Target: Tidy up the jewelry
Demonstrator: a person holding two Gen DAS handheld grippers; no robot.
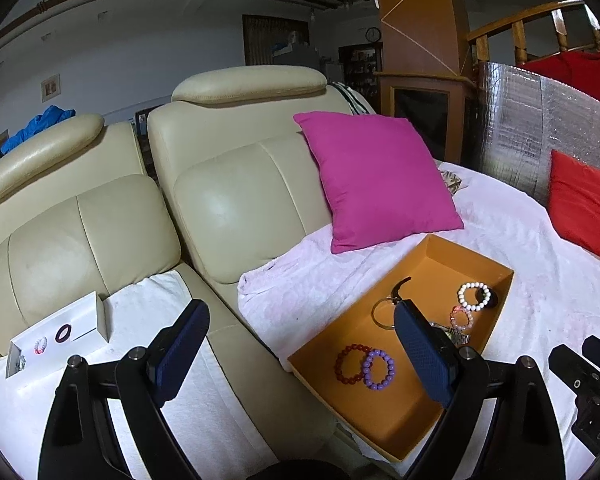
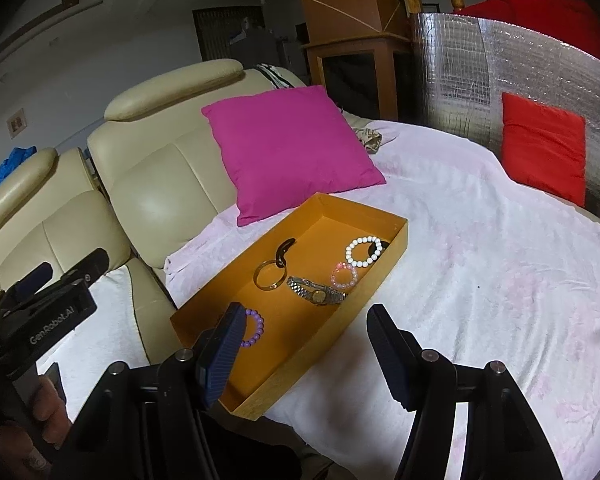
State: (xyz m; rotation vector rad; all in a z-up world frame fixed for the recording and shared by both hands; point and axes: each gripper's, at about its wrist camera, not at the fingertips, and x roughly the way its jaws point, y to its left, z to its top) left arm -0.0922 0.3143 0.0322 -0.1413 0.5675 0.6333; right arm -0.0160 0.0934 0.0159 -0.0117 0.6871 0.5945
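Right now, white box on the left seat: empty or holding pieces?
Holding pieces. The white box shows a dark ring, a small pink-and-white bracelet and a pale one near its left end.

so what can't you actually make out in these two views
- Wristwatch: left wrist view, mostly behind the left gripper's finger.
- Red bead bracelet: right wrist view, hidden behind the right gripper's finger.
- Pieces in the white box: left wrist view, too small to identify.
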